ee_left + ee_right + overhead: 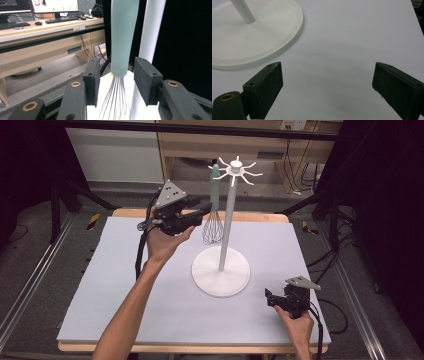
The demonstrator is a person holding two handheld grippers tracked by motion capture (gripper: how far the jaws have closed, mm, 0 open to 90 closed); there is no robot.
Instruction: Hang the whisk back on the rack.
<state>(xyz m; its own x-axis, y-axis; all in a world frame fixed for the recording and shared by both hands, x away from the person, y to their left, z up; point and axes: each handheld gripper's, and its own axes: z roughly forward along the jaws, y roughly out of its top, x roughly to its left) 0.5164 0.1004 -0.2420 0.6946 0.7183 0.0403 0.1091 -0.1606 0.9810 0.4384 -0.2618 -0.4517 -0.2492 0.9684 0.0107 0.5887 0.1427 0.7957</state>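
One mint-handled wire whisk (214,205) hangs on the white pronged stand (227,227); your left hand-held gripper (117,82) stands open around it, nine o'clock side; only withdrawal remains.

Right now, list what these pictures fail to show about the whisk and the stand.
- How the mint-handled wire whisk hangs from the white hook stand: high view, the hook joint is too small.
- Whisk handle top and wire loops: left gripper view, cut off by the frame edges.
- Stand's pole and hooks: right gripper view, cut off by the top edge above the base.
- Left claw: open, pads clear of the handle.

High view down on table; gripper views close, sharing white stand (221,270).
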